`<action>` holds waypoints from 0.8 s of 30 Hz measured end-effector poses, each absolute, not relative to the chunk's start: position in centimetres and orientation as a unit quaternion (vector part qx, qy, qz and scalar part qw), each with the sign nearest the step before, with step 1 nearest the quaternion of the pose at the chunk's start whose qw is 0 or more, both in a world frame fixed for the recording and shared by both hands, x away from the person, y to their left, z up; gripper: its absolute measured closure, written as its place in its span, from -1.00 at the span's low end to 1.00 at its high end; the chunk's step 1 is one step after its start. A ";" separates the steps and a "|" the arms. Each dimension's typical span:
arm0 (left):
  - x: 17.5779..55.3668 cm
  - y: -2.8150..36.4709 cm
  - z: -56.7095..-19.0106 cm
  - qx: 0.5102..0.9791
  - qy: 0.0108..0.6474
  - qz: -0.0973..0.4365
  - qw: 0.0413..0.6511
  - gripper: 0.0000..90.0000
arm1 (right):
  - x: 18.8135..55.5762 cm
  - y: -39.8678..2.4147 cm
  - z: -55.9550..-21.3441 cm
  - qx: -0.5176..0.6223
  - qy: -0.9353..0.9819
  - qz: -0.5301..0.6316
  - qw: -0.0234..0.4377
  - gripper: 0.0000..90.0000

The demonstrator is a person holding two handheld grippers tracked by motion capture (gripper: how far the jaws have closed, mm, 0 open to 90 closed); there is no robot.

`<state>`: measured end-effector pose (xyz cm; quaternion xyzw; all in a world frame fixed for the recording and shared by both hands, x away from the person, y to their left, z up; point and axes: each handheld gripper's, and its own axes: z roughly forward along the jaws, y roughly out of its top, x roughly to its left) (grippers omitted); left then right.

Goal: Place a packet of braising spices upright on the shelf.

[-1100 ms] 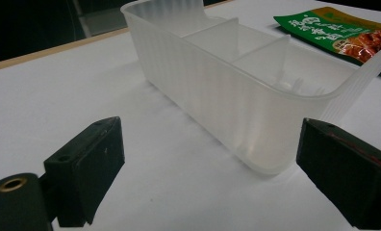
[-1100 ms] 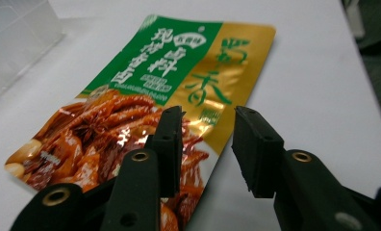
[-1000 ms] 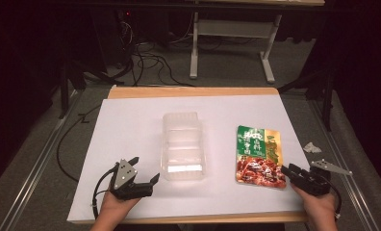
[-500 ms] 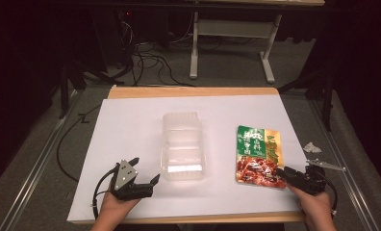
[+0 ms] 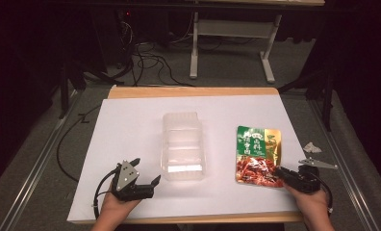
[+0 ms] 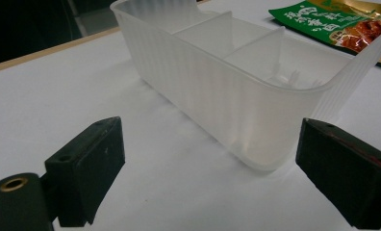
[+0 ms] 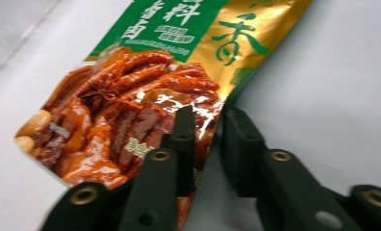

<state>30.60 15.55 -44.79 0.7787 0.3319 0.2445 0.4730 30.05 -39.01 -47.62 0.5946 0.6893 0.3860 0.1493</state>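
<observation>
Fingers (image 7: 186,130) of my right gripper (image 7: 203,144) have just been closing on the near corner of the pouch (image 7: 145,91); the right gripper view shows the foil edge standing between them, the pads narrow and, as I judge it, now pinching it. A second ago the same pair stood wider at that corner, so the grasp is the change to note. In the high view the right gripper (image 5: 288,176) sits at the pouch's (image 5: 257,155) near right corner, and the pouch lies flat on the worktop (image 5: 131,125), unmoved, well to the right of the tray (image 5: 182,147).

Left: my left gripper (image 6: 208,159) has its fingers (image 6: 87,168) wide apart and empty, framing the tray's (image 6: 236,96) near end wall without touching it. In the high view the left gripper (image 5: 143,185) rests just beside the tray's near left corner, where it was a second ago.

Reading: with the corner taken, I judge the pick-up begun but the lift not yet made; the likely destination is one of the tray's three empty compartments. A corner hold on slack foil may let the pouch droop or slip.
</observation>
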 end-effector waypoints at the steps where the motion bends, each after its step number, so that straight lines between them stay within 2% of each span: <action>1: 30.6 15.6 -44.8 0.779 0.332 0.244 0.473 -0.77 | 30.1 -39.1 -47.6 0.594 0.691 0.383 0.152 0.80; 8: 30.5 15.5 -44.8 0.779 0.330 0.245 0.474 -0.77 | 29.9 -38.9 -47.4 0.579 0.705 0.378 0.157 0.99; 19: 30.4 15.6 -44.7 0.780 0.328 0.248 0.473 -0.77 | 28.8 -36.5 -46.8 0.541 0.737 0.380 0.137 0.99; 24: 30.4 15.6 -44.7 0.780 0.327 0.248 0.473 -0.77 | 27.9 -35.0 -46.6 0.521 0.756 0.374 0.131 0.93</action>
